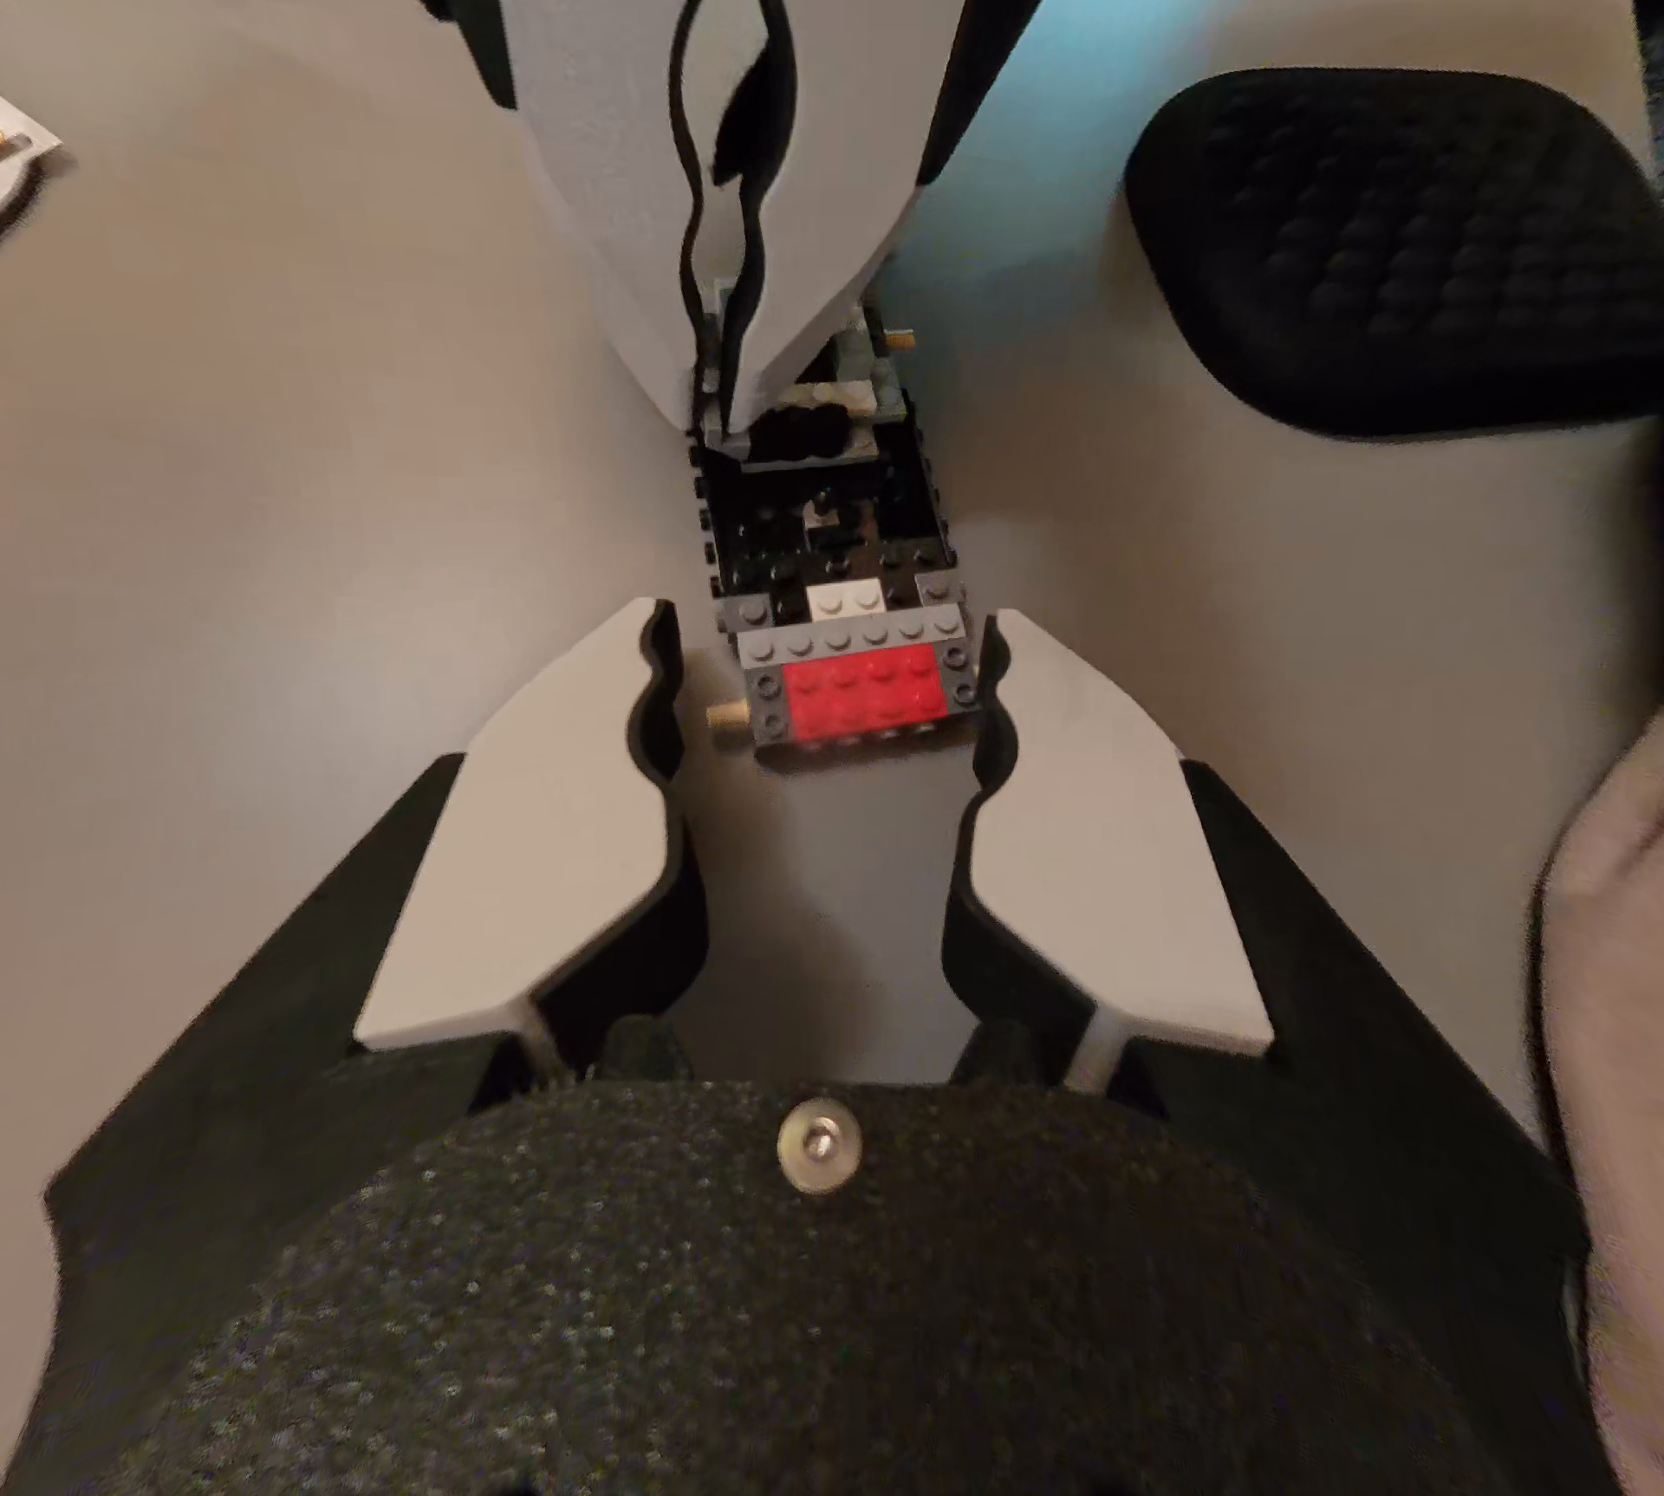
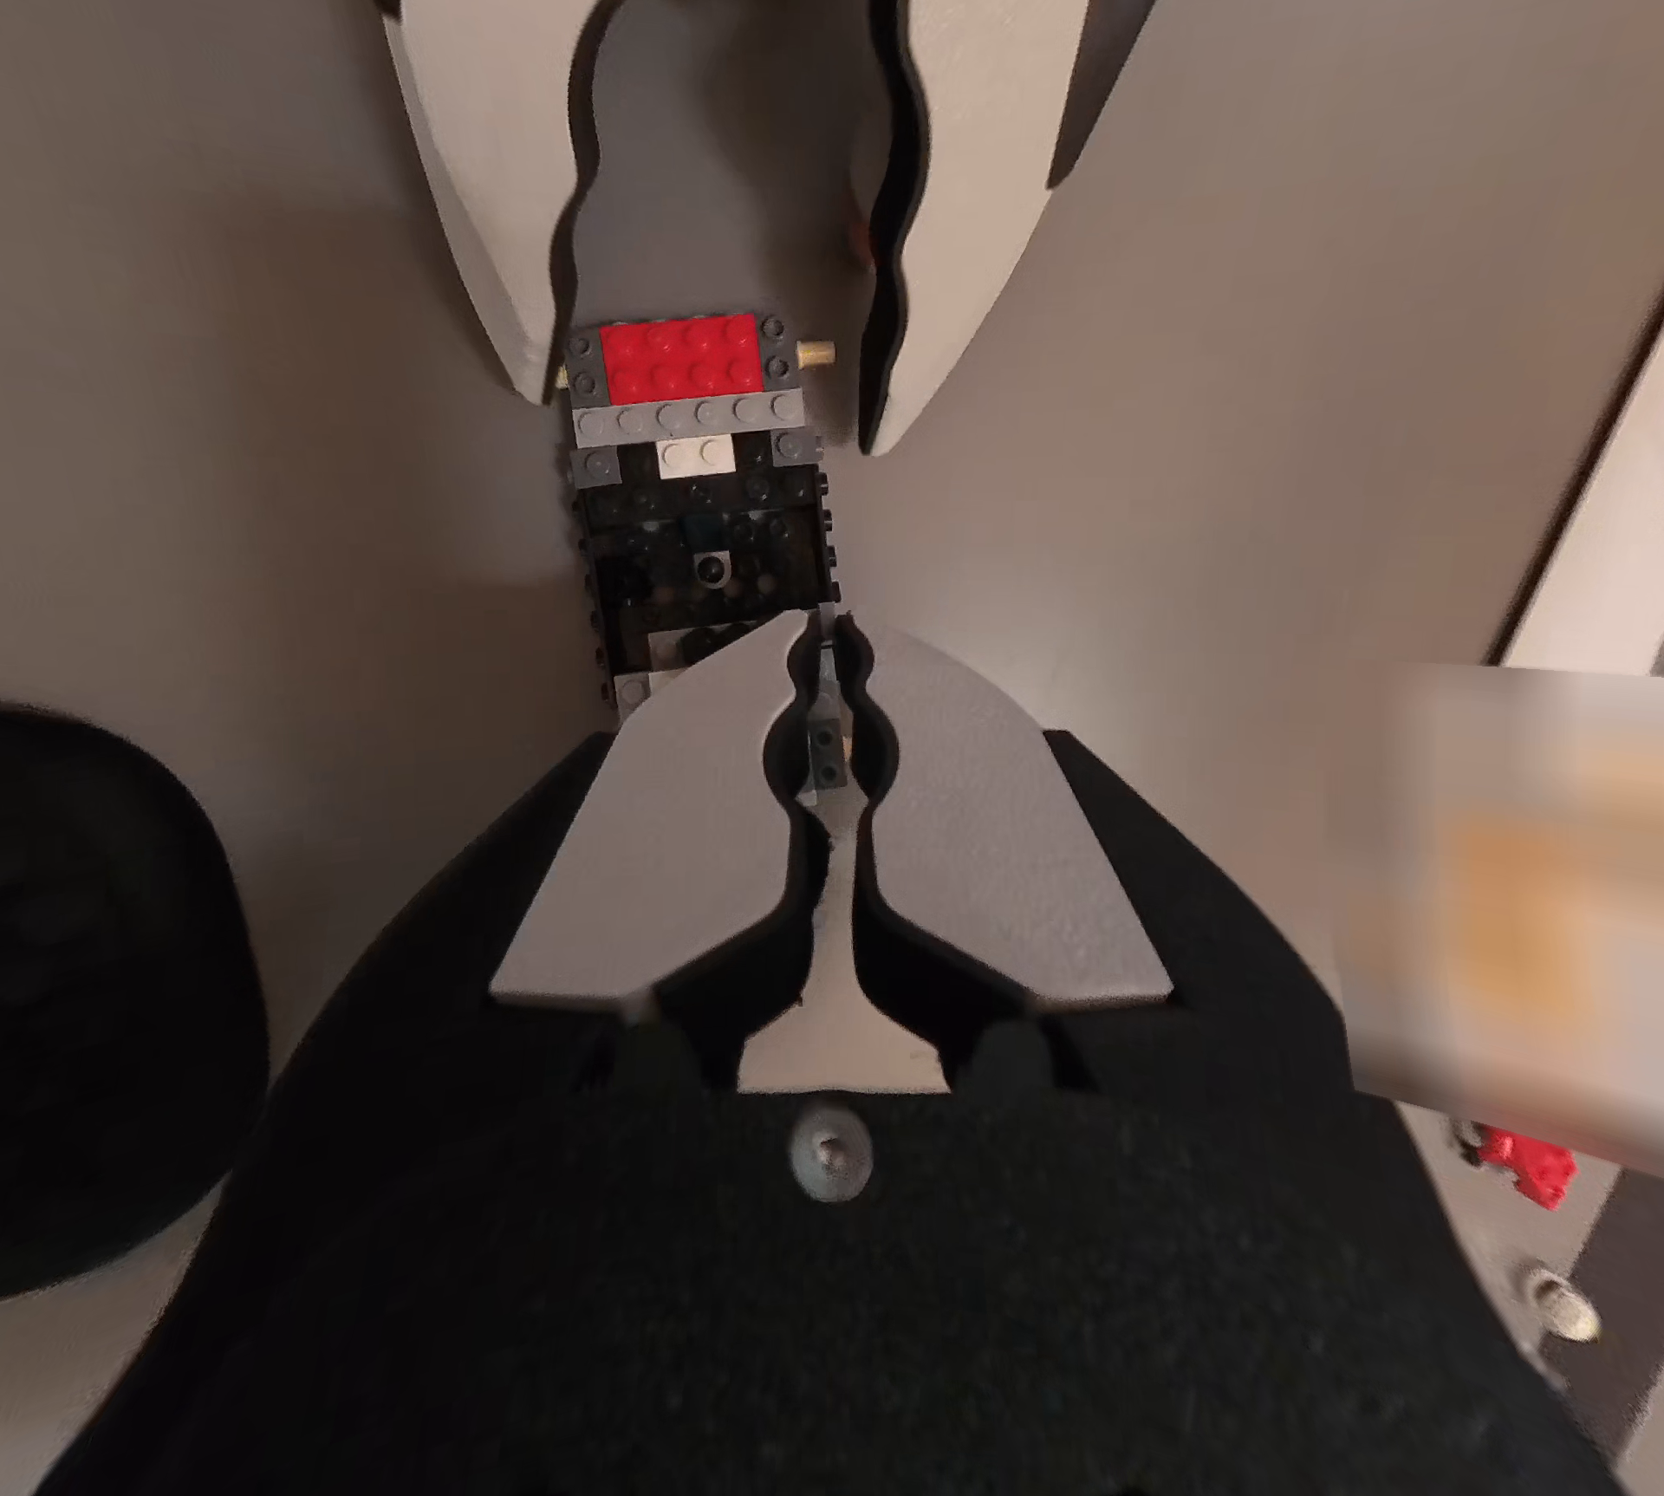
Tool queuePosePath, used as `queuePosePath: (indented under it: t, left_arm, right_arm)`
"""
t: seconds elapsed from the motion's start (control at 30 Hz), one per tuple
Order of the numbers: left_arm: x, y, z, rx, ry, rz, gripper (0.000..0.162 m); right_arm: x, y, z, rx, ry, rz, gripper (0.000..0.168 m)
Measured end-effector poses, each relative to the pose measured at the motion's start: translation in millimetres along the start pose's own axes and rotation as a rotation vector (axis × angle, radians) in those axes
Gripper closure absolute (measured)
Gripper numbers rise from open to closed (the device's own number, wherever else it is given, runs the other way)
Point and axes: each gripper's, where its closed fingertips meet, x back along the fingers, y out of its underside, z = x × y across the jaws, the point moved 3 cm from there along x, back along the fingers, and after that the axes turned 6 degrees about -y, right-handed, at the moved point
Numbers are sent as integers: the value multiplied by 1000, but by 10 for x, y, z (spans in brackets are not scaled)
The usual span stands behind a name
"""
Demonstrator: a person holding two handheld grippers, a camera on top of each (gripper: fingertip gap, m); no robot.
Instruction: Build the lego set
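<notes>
I have the left gripper (image 1: 824,683) low over the table (image 1: 315,462), its fingers apart and flanking the red-topped end of the lego model (image 1: 828,552); the right-hand finger touches its side, the other stands just clear of a tan peg (image 1: 725,714); opposite, the right gripper (image 2: 824,633) has its fingers nearly together, clamped on a grey piece (image 2: 828,741) at the far end — that end is mostly hidden beneath them; the model's black middle is too dark to read.

The right tool (image 2: 824,633) is clamped on the grey near end of the model (image 2: 698,498); the left tool (image 2: 711,408) straddles its red end, jaws apart.
</notes>
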Motion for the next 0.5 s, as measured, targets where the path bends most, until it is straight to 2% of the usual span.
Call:
queuePosePath:
  t: [0.23, 0.5]
  left_arm:
    - [-39, 0, 46, -22, -28, -72, 110]
    - [-84, 18, 140, 2, 9, -177, 81]
  right_arm:
    - [11, 25, -17, -66, 15, 69, 166]
    - [3, 29, -78, -57, 5, 75, 166]
